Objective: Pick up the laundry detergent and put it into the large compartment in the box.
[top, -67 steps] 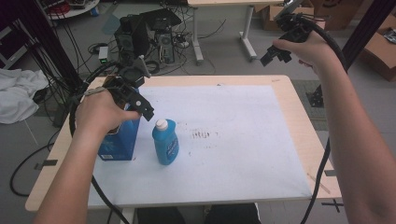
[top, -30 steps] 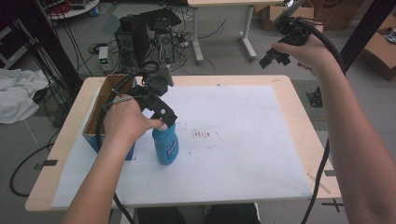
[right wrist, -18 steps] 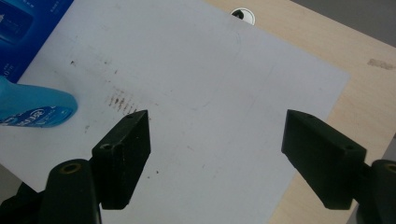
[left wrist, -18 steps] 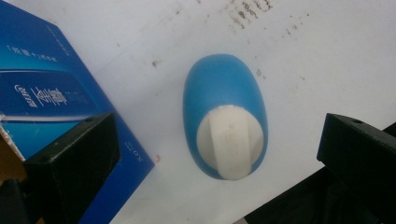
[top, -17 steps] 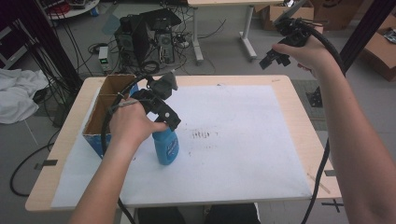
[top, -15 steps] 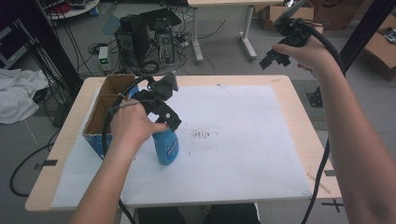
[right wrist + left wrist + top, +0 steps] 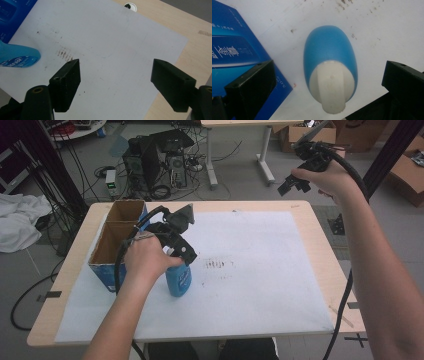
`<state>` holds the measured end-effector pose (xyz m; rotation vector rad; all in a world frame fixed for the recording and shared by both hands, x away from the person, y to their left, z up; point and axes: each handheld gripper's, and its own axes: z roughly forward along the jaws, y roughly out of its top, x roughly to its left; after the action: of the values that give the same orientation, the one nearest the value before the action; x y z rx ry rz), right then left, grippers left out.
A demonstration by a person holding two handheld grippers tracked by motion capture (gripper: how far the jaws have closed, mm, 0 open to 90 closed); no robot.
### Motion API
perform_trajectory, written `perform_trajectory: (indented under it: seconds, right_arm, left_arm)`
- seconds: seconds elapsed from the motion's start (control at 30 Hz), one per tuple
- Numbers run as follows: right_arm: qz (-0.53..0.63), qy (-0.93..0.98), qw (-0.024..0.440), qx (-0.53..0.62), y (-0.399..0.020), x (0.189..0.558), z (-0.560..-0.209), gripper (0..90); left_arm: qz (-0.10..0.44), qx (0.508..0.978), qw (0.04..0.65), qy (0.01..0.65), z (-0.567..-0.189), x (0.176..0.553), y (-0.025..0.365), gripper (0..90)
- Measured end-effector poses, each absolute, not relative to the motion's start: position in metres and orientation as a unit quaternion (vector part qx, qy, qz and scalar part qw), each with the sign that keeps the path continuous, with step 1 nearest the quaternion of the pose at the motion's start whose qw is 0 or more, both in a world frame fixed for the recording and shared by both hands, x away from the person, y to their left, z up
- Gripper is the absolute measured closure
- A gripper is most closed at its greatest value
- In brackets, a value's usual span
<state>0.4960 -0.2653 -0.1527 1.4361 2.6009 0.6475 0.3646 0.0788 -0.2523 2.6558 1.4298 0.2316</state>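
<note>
A blue bottle (image 7: 178, 281) with a white cap stands upright on the white paper, just right of a blue cardboard box (image 7: 112, 247) with two open compartments. My left gripper (image 7: 182, 255) hovers right above the bottle's top, covering the cap in the high view. In the left gripper view the bottle (image 7: 329, 57) lies between the jaws, which stand wide apart without touching it; my left gripper (image 7: 329, 77) is open. My right gripper (image 7: 292, 182) is held high beyond the table's far right corner. In its own view the right gripper (image 7: 116, 75) is open, holding nothing.
A white paper sheet (image 7: 260, 285) covers most of the wooden table (image 7: 322, 255), with brown smudges (image 7: 217, 265) near its middle. The right gripper view shows the bottle (image 7: 17, 58) and box (image 7: 10, 12) at far left. Computer gear (image 7: 150, 160) and cables lie on the floor behind.
My left gripper has moved from over the blue box to the right, and now sits above the bottle's cap. The right gripper has stayed raised in nearly the same place.
</note>
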Motion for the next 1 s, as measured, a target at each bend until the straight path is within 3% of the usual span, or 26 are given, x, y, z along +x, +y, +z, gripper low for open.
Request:
perform_trajectory:
  seconds: [1.0]
  right_arm:
    - [0.216, 0.855, 0.047, 0.470, -0.267, 0.497, -0.159, 24.6]
  left_arm:
    - [0.060, 0.880, 0.026, 0.471, -0.281, 0.368, 0.070, 0.1]
